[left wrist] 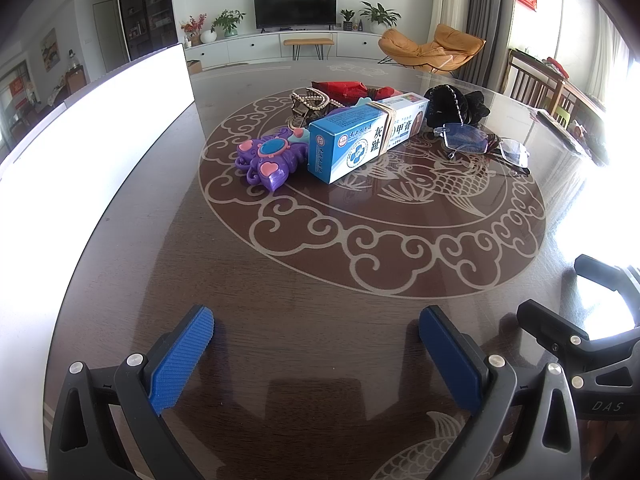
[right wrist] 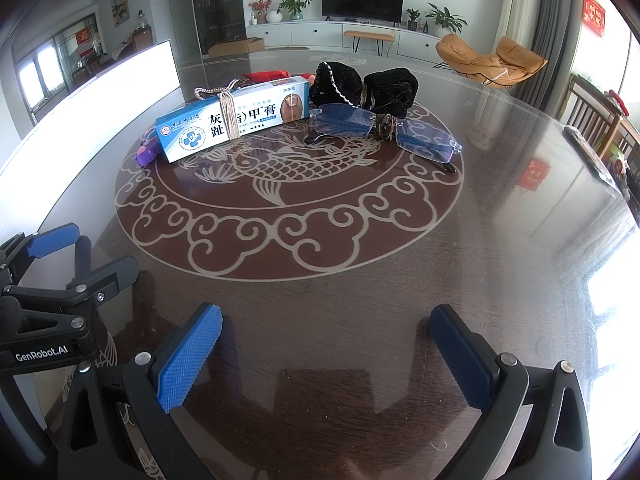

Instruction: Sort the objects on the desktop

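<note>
Grippers left (left wrist: 316,360), right (right wrist: 326,358) both spread, empty; ribbed blue pads (left wrist: 182,360); glossy table (left wrist: 320,264); rectangular carton (left wrist: 362,136).

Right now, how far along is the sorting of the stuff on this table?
Nothing looks sorted yet. The blue box, purple toy, glasses, black fabric bundle and red item lie clustered mid-table. Nothing is in hand: the left gripper and right gripper are open and empty, well short of the pile. All sorting remains.

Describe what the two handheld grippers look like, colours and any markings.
Both the left gripper and right gripper have black plastic frames with silver screws and blue ribbed pads. One body reads "GenRobot.AI", the other "DAS".
</note>
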